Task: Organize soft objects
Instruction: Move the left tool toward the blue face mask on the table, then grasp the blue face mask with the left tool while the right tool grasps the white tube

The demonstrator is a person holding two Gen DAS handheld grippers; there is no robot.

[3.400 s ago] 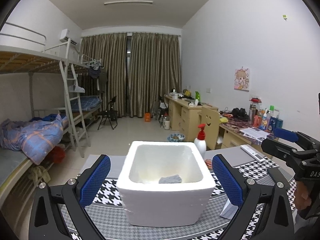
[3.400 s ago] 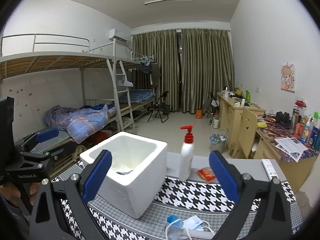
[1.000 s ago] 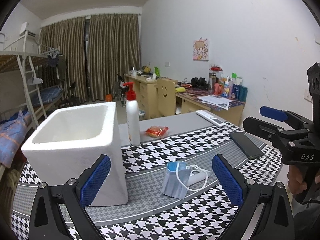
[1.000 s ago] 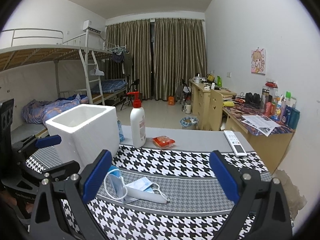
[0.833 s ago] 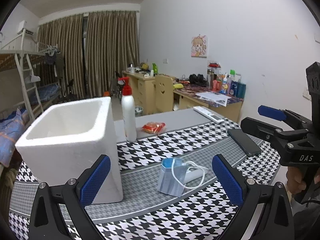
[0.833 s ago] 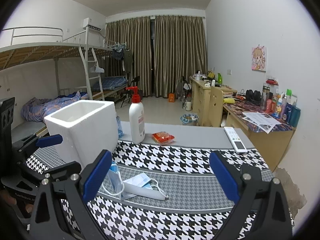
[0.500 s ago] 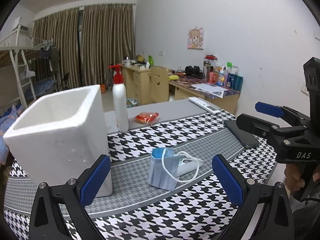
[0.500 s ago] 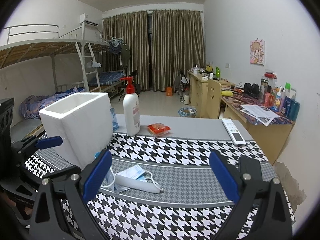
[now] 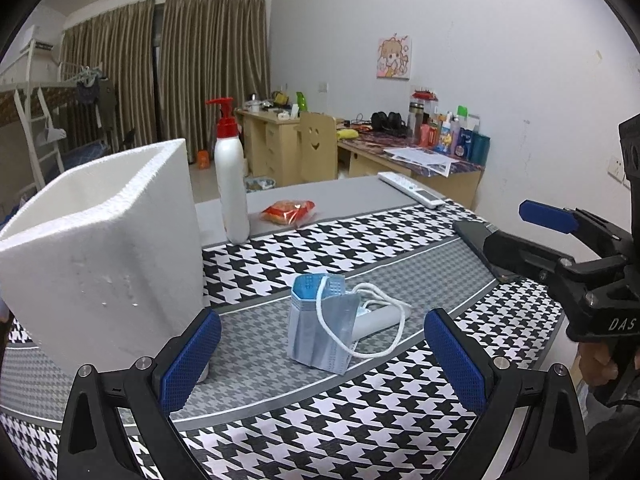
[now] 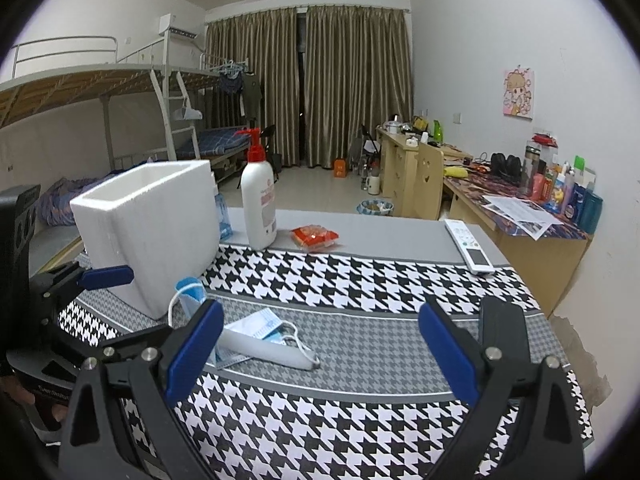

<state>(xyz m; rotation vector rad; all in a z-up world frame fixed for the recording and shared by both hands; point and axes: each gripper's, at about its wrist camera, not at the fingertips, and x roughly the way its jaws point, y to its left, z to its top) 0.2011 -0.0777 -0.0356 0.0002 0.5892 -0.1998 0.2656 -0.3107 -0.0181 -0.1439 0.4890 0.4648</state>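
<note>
Both grippers have dropped from the foam box toward the masks on the table.

Left view: left gripper (image 9: 320, 354) is open and empty; a mask (image 9: 324, 330) stands just ahead, centred between its fingers, beside the box (image 9: 104, 240).
Right view: right gripper (image 10: 320, 354) is open and empty; a second mask (image 10: 256, 326) (under a white tube (image 10: 268, 350)) lies ahead-left, long axis crosswise. The left gripper is nearer.

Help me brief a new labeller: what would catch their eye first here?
Probably the blue face mask standing crumpled on the houndstooth tablecloth, right between the open left gripper fingers. Next, the big white foam box to its left, with a red-capped pump bottle behind. The right gripper is open too.
</note>
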